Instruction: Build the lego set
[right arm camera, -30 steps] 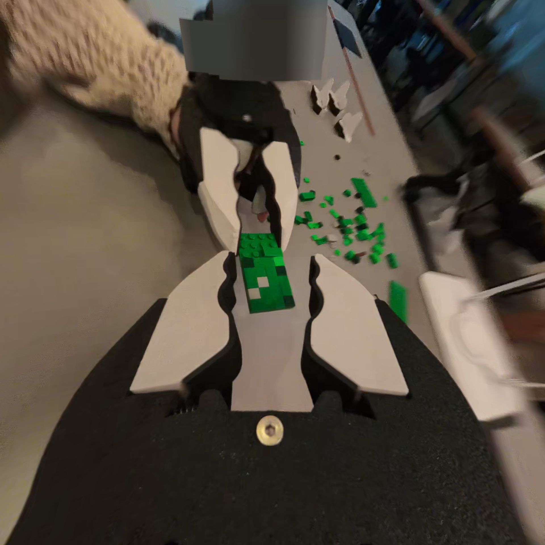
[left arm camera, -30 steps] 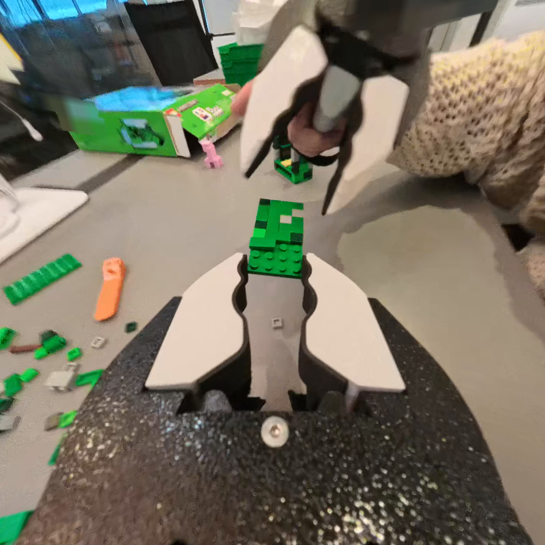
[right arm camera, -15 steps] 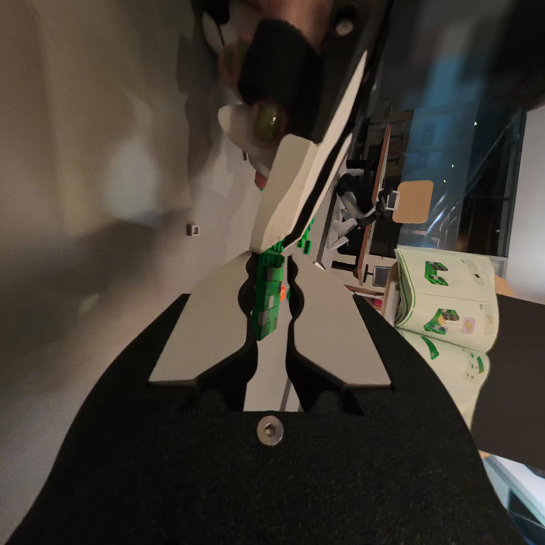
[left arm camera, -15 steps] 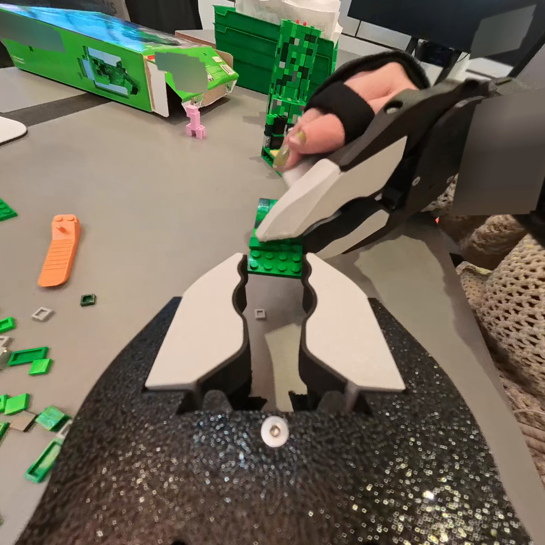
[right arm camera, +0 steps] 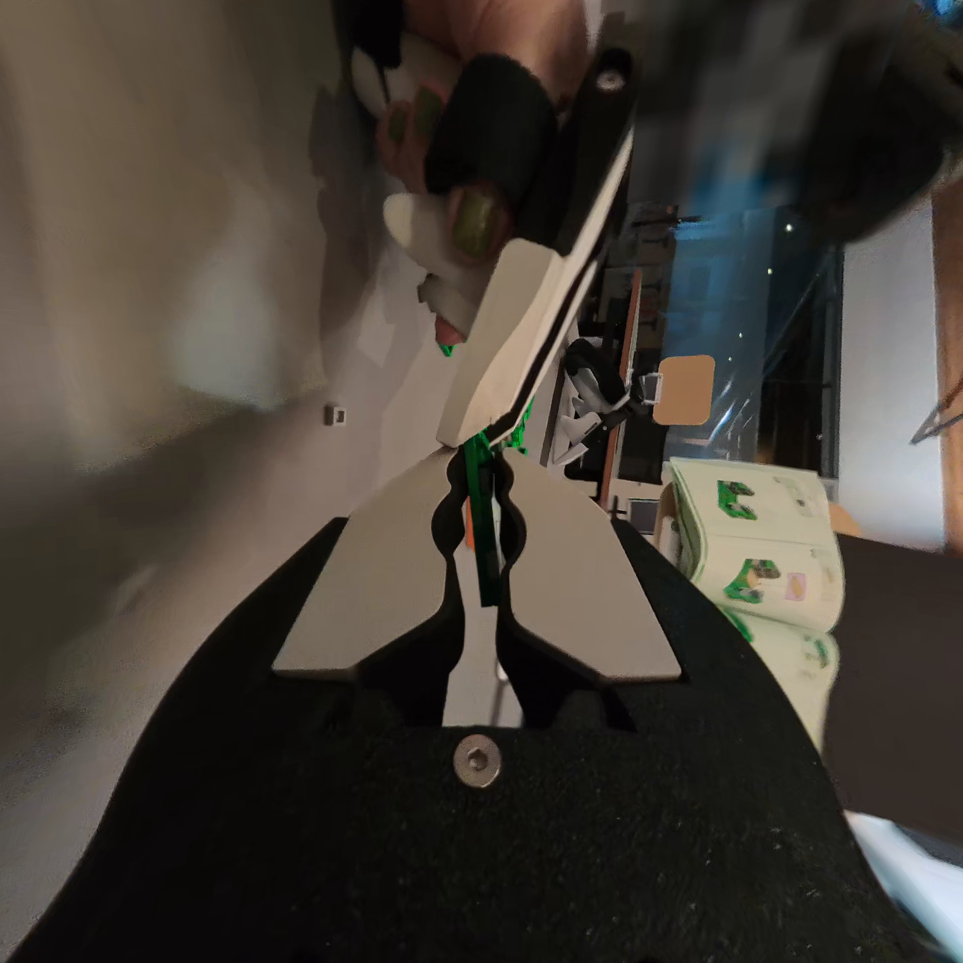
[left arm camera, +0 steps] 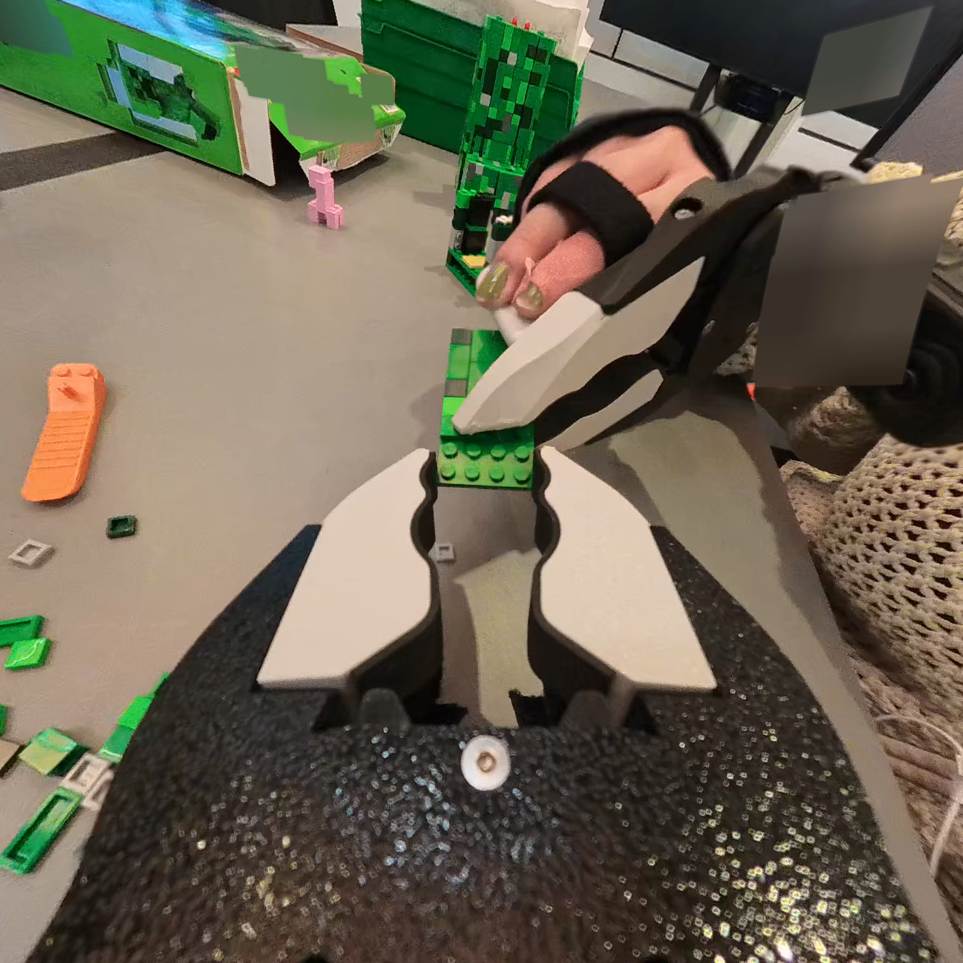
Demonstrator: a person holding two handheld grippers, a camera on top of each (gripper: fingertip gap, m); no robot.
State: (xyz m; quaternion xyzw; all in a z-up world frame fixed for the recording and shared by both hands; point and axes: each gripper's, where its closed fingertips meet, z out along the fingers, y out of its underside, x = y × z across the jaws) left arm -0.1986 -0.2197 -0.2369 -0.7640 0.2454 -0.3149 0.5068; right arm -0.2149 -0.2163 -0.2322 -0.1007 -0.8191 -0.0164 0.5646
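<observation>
green plate assembly (left arm camera: pixel 484 458): off the desk (left arm camera: pixel 208 338), clamped at both ends
left gripper (left arm camera: pixel 484 471): jaws shut on its studded near end
right gripper (right arm camera: pixel 482 469): jaws pinch its faces, from 2 o'clock in left view
handling: light, stiff; tiles may pop, so grip edges
outward: orange separator (left arm camera: pixel 65 432) at 9 o'clock

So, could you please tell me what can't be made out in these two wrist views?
- Left wrist view: the right gripper covers much of the green panel, so its tiled top is mostly hidden.
- Right wrist view: the panel shows edge-on only; whether the fingers press it is unclear.
- Right wrist view: the table at left is motion-blurred.
- Left wrist view: the loose pieces are cut off by the left edge.
</observation>
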